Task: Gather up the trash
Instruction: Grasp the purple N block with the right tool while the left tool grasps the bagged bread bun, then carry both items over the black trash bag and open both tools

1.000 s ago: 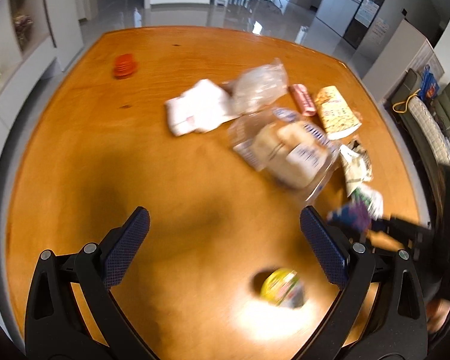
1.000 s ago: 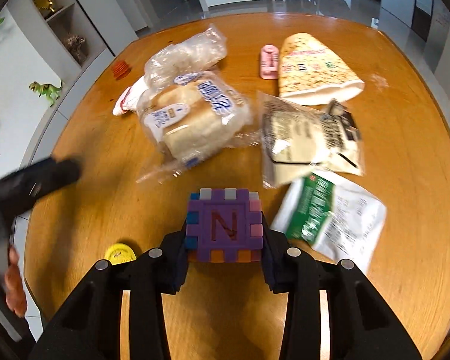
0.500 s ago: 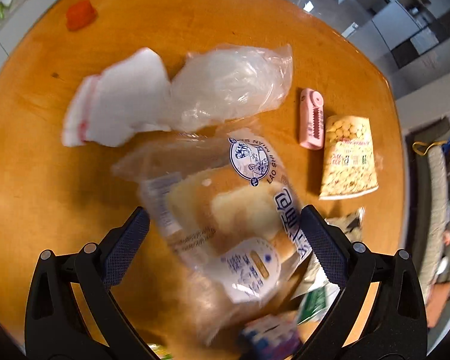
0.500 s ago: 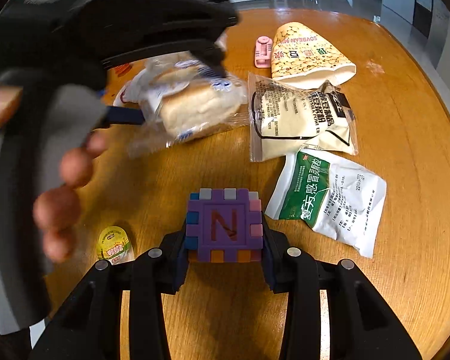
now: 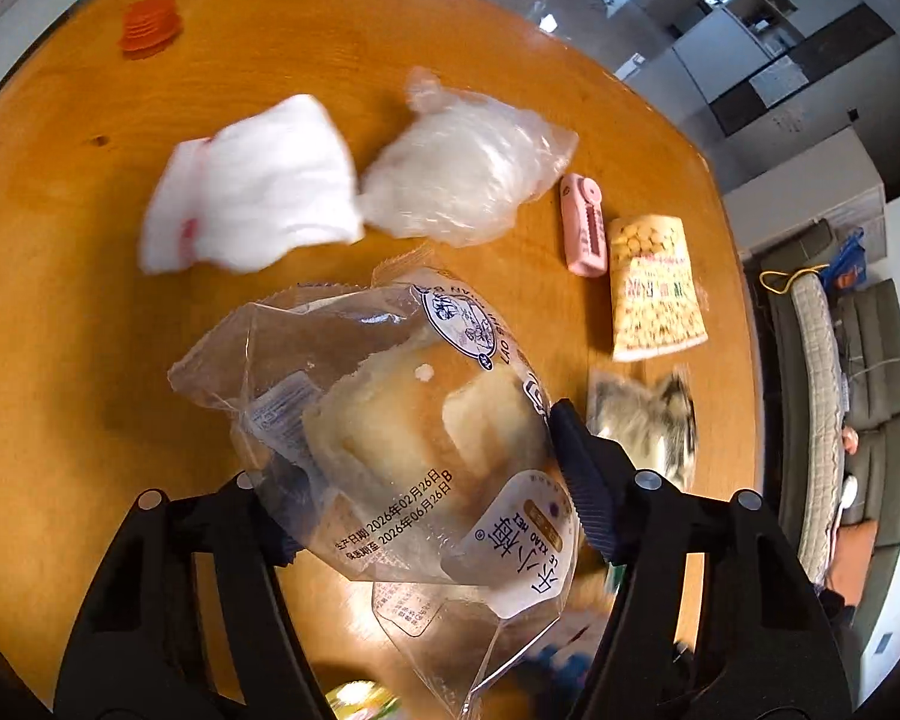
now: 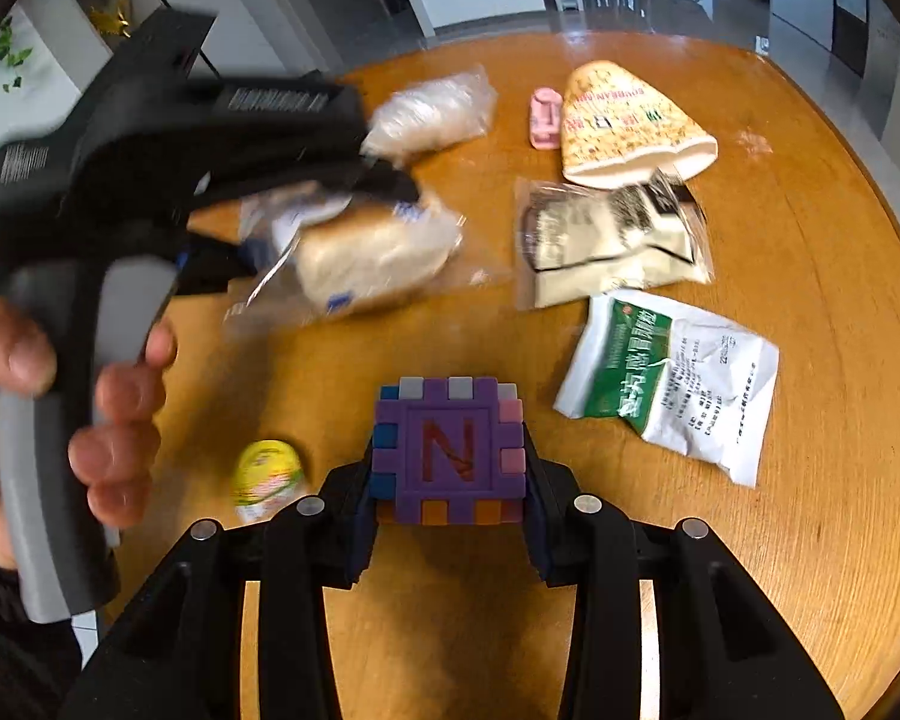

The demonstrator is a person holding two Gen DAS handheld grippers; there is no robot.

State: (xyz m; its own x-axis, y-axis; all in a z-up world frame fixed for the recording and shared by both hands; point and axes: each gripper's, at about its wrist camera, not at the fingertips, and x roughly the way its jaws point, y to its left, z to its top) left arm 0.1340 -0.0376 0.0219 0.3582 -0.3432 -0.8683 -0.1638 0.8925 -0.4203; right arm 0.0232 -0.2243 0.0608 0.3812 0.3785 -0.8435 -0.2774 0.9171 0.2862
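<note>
A clear bag of bread (image 5: 402, 432) lies on the round wooden table (image 5: 60, 300), and my left gripper (image 5: 414, 456) straddles it from above. Its jaws are closing, the right pad (image 5: 570, 450) pressing the bag's side and the left one hidden behind the plastic. The right wrist view shows the same bread bag (image 6: 372, 252) under the left gripper (image 6: 324, 222), which a hand (image 6: 108, 420) holds. My right gripper (image 6: 450, 480) is shut on a purple foam cube (image 6: 450, 450) with a red N, held above the table.
Wrappers lie around: a white plastic bag (image 5: 252, 204), a clear crumpled bag (image 5: 468, 180), a pink item (image 5: 583, 231), a yellow snack pack (image 5: 654, 288), a grey wrapper (image 6: 612, 240), a green-and-white pouch (image 6: 672, 372) and a yellow jelly cup (image 6: 267, 471). An orange lid (image 5: 150, 24) sits far left.
My left gripper swung across the table onto the bread bag, sank, and its jaws narrowed around it. The right gripper, still holding the cube, drifted slightly.
</note>
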